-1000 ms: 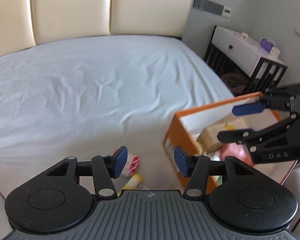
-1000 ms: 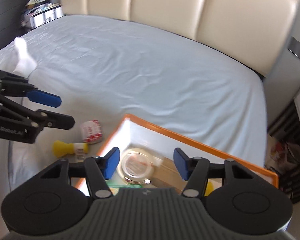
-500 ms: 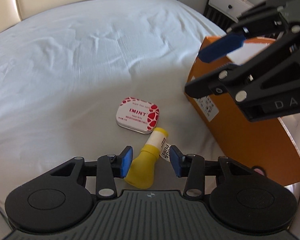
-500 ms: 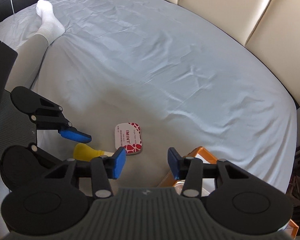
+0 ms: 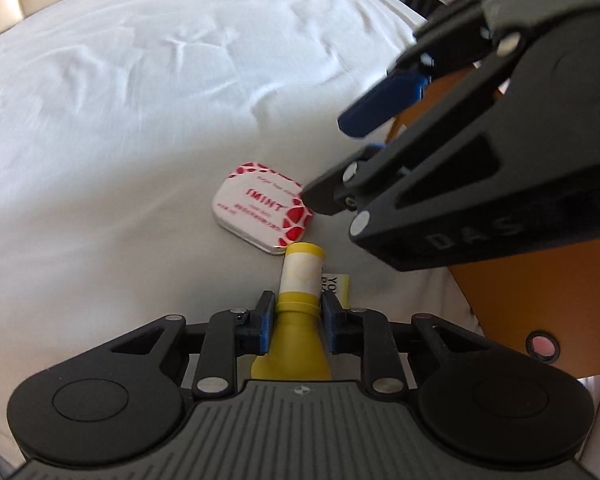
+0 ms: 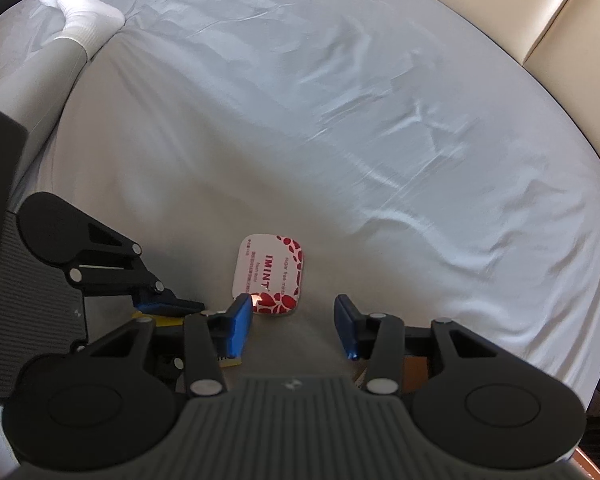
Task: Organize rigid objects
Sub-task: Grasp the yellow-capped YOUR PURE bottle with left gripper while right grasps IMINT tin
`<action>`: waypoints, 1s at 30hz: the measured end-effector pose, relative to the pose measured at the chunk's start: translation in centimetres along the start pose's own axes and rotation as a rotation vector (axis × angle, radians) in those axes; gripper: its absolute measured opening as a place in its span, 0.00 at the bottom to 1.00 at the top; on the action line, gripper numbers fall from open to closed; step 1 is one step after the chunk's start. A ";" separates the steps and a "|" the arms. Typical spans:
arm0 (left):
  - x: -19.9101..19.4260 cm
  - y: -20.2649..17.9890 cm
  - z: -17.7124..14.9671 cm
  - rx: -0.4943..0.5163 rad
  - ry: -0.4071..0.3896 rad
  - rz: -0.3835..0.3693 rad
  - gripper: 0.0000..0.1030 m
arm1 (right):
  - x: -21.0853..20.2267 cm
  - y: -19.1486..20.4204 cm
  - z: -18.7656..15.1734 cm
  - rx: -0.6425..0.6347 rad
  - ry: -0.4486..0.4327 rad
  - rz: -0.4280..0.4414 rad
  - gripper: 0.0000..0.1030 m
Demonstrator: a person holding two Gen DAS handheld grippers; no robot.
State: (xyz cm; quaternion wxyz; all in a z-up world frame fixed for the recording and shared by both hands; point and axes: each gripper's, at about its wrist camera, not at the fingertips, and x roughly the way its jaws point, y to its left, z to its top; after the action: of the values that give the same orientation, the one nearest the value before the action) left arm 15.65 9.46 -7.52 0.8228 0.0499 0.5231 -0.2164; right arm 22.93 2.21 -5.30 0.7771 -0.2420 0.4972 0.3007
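Your left gripper is clenching the yellow bottle lying lengthwise at lower centre; the mint tin is sitting straight ahead of your released right gripper

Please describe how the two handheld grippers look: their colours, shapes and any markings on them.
Both grippers are matte black plastic. The left gripper and the right gripper each have two blue pads on the fingers, black linkage bars with silver pivot pins, two round discs and a grey ribbed housing between them. The right one has raised letters "DAS" on its side. No cables or sleeves are visible.
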 end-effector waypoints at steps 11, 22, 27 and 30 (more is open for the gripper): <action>-3.8 7.2 -1.3 -0.303 -0.160 0.104 0.26 | 4.4 0.4 2.5 0.118 0.088 0.025 0.48; -3.9 8.5 -1.1 -0.370 -0.183 0.102 0.26 | 7.2 0.7 3.4 0.154 0.143 0.020 0.48; -3.7 8.0 -0.9 -0.378 -0.192 0.080 0.26 | 5.7 0.8 3.2 0.160 0.106 0.024 0.48; -4.0 7.7 -0.8 -0.375 -0.204 0.087 0.26 | 3.9 0.6 2.8 0.164 0.068 0.041 0.48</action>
State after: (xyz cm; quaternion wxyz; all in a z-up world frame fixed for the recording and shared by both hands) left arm 16.63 17.86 -5.44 0.8749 -0.1038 0.4656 -0.0836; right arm 25.52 5.46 -7.83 0.7707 -0.1772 0.5511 0.2662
